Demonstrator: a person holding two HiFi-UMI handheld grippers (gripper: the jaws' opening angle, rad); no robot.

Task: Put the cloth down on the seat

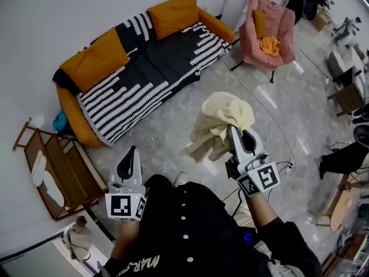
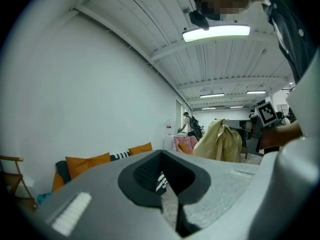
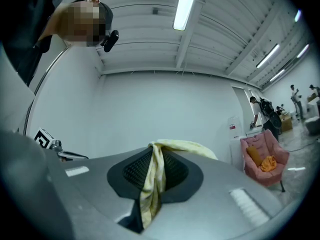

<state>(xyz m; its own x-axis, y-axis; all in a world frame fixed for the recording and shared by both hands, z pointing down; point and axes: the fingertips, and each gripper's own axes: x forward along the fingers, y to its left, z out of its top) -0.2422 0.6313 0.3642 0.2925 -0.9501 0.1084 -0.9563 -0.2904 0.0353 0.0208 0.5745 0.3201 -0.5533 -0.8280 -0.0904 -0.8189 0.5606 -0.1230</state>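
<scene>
A pale yellow cloth (image 1: 218, 123) hangs bunched from my right gripper (image 1: 235, 133), which is shut on it above the grey floor. In the right gripper view a strip of the cloth (image 3: 151, 184) is pinched between the closed jaws. The cloth (image 2: 220, 141) also shows in the left gripper view, to the right. My left gripper (image 1: 131, 153) is shut and holds nothing, low at the left near the person's body. The orange sofa with a black-and-white striped cover (image 1: 151, 74) lies ahead at upper left. A pink armchair (image 1: 270, 27) holding an orange cloth (image 1: 269, 44) stands at upper right.
A wooden folding rack (image 1: 55, 175) stands at the left by the wall. Cables (image 1: 271, 117) trail over the marble floor. Desks and seated people (image 1: 340, 154) crowd the right edge. The pink armchair (image 3: 263, 159) shows at right in the right gripper view.
</scene>
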